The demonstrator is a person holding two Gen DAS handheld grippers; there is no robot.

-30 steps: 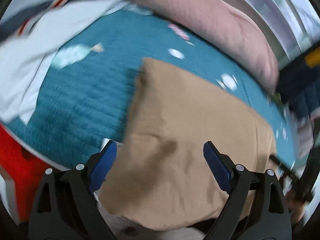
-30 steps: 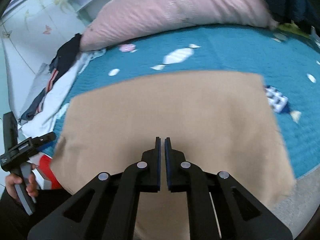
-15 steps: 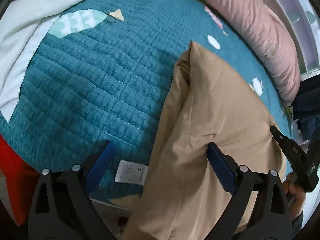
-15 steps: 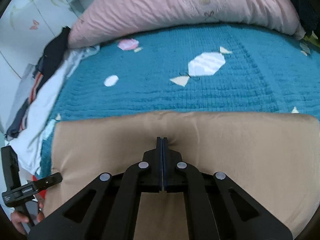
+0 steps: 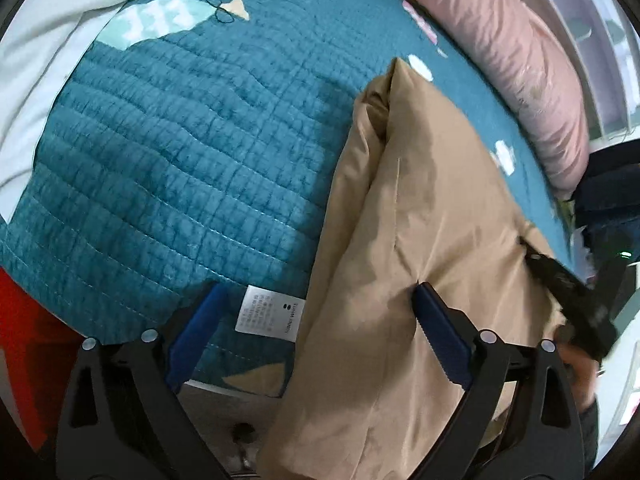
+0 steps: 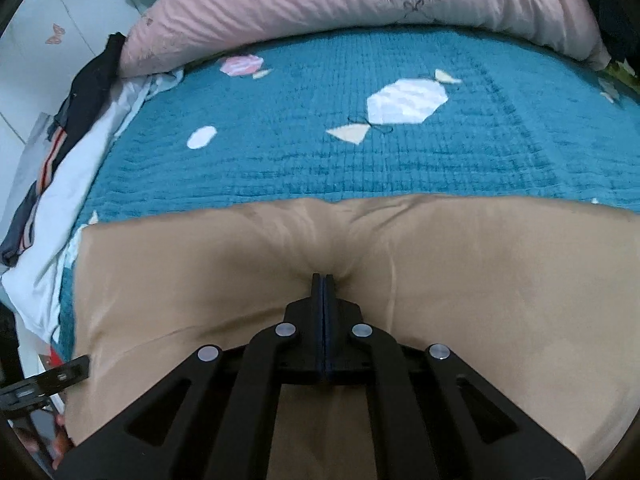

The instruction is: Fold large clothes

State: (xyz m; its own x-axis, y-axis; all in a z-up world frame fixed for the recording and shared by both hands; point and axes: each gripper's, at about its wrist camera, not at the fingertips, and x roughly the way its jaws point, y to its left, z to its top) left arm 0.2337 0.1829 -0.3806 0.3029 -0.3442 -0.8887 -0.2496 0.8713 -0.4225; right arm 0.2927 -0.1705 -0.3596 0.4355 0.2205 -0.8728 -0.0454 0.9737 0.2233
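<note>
Where the right gripper (image 6: 323,280) points steeply down, jaws pressed together, tips sunk into the tan garment (image 6: 420,280) with a small pucker of cloth at the tips; whether cloth is pinched between them, cannot tell. Folded garment spread wide to both sides of those jaws, its far edge just beyond the tips, lying on a teal quilt (image 6: 360,160) over the bed. Past that edge, white and pink candy patches (image 6: 406,102) on the quilt; farther still, a pink pillow (image 6: 340,4) along the back. Far left of the jaws, a heap of white and dark striped clothes (image 6: 72,152).

On the left gripper (image 5: 316,316), jaws spread wide, blue pads (image 5: 438,336) showing, nothing pinched. Right pad touching the garment's thick folded side (image 5: 420,220); left pad over bare quilt. Between the jaws, a white care label (image 5: 269,314) at the quilt's near edge. Beyond the tips, quilt, then white cloth (image 5: 48,48) far left and the pillow far right. Right of the jaws, the other gripper and a hand (image 5: 580,364) at the garment's edge.
</note>
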